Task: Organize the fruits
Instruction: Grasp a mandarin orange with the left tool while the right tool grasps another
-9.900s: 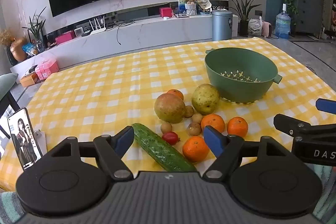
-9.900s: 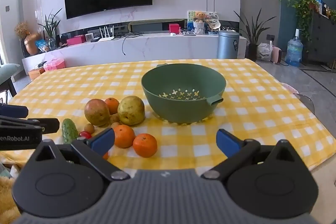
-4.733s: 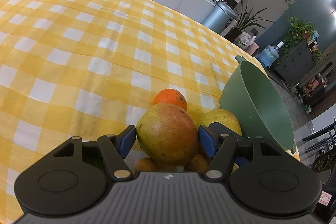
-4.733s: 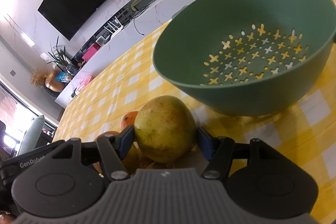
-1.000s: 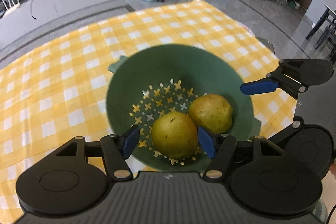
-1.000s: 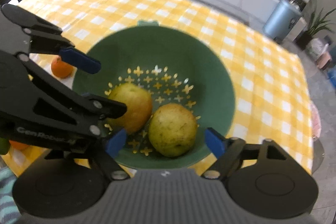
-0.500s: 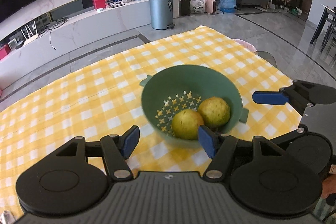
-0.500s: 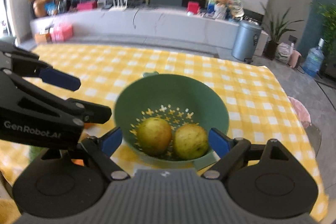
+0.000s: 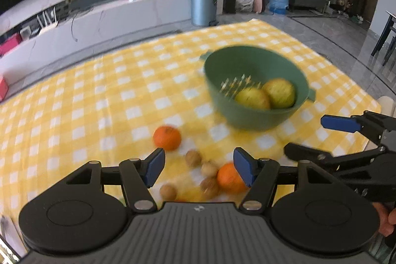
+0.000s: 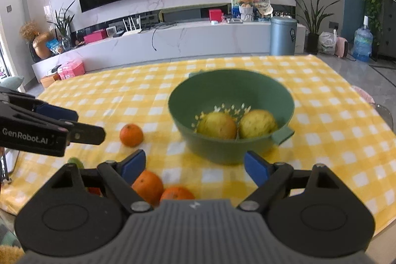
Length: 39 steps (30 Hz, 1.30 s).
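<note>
A: Nearest first, what do the grippers have?

B: Nothing. The left gripper (image 9: 199, 168) gapes wide and empty; the right gripper (image 10: 194, 166) is wide too, its jaws just closing a touch on air.

A: And under them?

B: Two oranges (image 10: 148, 186), small brown fruits (image 9: 193, 158), then a lone orange (image 10: 131, 135) on the checked cloth (image 10: 321, 100).

A: Farther out?

B: The green colander (image 10: 231, 88) holds two big yellow-green fruits (image 10: 217, 126). An early stage, I judge; most fruit is left.

Bright, even daylight; fisheye bending at the edges, motion blur throughout (worse in the left view).
</note>
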Available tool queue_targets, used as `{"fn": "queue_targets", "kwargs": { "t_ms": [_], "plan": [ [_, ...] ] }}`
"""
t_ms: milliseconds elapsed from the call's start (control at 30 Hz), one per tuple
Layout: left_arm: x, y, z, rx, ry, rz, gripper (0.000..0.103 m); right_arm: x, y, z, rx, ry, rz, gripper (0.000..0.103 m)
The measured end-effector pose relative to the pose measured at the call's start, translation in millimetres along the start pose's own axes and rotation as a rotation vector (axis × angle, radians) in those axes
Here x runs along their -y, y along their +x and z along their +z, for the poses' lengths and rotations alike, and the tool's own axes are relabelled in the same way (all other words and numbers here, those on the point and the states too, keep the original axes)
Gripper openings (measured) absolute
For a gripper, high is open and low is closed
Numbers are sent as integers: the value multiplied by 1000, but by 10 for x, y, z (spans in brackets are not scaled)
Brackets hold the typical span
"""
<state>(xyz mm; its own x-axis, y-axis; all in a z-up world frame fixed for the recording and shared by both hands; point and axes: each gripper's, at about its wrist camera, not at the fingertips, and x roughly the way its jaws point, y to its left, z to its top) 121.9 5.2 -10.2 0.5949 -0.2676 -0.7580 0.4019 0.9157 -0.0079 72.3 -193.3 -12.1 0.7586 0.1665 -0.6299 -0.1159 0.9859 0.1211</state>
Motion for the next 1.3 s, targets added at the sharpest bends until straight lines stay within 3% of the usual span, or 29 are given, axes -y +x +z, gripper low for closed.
{"fn": "queue_targets", "kwargs": {
  "t_ms": [300, 433, 700, 1300],
  "plan": [
    [-134, 78, -407, -38, -10, -53, 74, -113, 129, -175, -38, -62, 14, 73],
    [-61, 107, -507, -58, 36, -106, 73, -163, 177, -209, -63, -96, 21, 64],
    [133, 195, -586, -90, 121, -142, 68, -212, 257, -227, -104, -157, 12, 60],
    [212, 452, -662, -177, 139, -118, 61, -271, 533, -301, -248, -192, -22, 52]
  ]
}}
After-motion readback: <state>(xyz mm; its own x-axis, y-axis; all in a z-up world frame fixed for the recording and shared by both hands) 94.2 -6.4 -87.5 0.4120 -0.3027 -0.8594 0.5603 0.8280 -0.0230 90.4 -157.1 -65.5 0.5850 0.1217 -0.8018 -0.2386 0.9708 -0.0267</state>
